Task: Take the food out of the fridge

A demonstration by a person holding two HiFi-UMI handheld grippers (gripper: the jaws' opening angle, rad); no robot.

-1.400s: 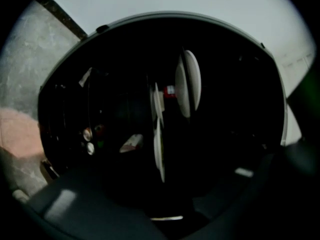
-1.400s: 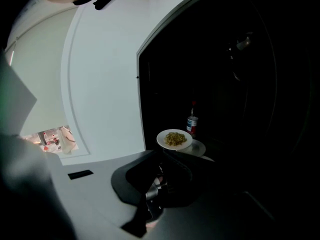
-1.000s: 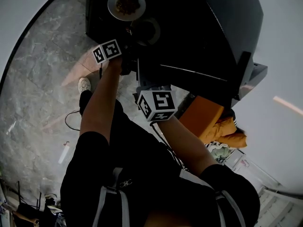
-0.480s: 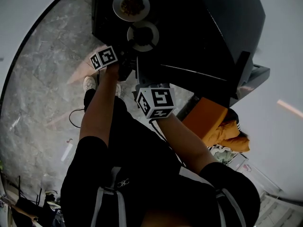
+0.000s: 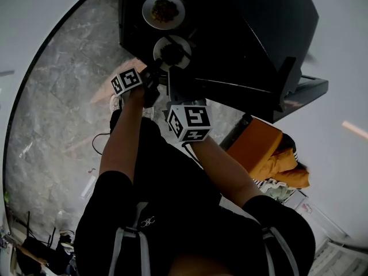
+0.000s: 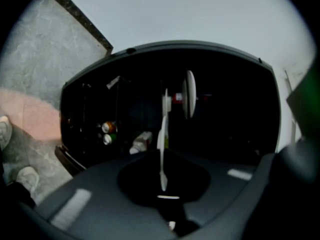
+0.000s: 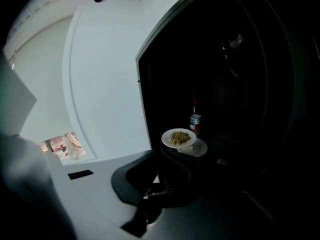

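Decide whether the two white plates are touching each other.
Apart. The head view shows a dark gap between the far plate and the near plate.

The fridge (image 5: pixel 276 33) is black. The far plate (image 5: pixel 147 13) is white, with brown food (image 5: pixel 164 8) on it. The near plate (image 5: pixel 158 48) is white too. The left cube (image 5: pixel 126 80) and the right cube (image 5: pixel 188 122) are white with black squares. The floor (image 5: pixel 57 96) is grey with pale streaks. The cloth (image 5: pixel 256 145) is orange. The shirt (image 5: pixel 172 206) is black.
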